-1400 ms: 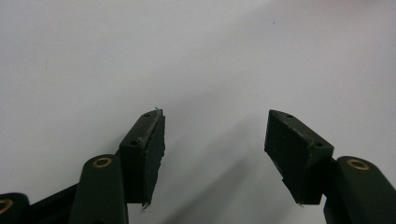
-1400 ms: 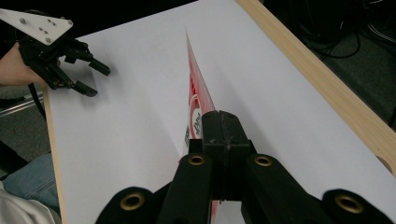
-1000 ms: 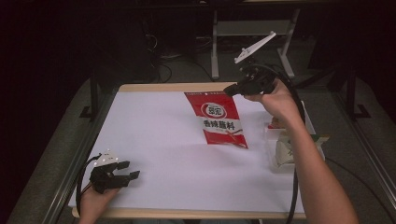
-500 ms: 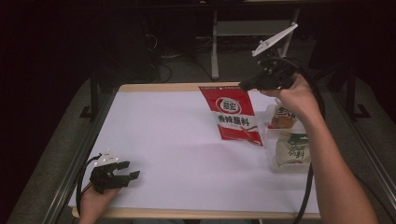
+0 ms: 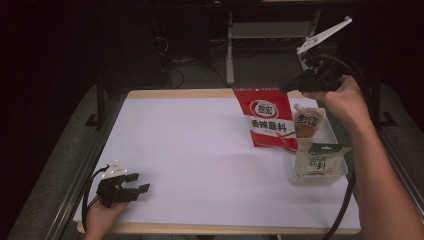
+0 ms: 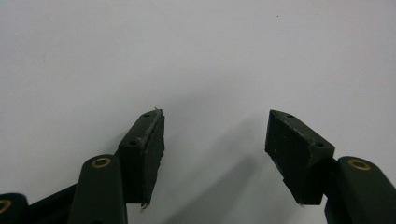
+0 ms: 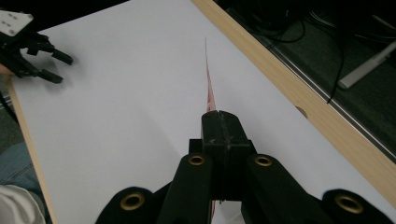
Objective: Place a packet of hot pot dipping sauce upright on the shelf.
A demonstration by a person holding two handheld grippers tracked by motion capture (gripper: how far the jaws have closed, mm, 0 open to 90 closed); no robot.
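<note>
Worktop (image 5: 200,155): white surface, pale wood edging. Red packet (image 5: 265,120): white round emblem, white band with dark characters. Right of it, cream-and-brown pouch (image 5: 307,121) and green-topped white pouch (image 5: 318,159). Both tools black, brass-coloured rivets.

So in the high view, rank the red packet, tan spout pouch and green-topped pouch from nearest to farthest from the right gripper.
1. Red packet: hanging from the right gripper, top corner clamped.
2. Tan spout pouch: just below the hand.
3. Green-topped pouch: farthest, toward the table's near-right.
</note>
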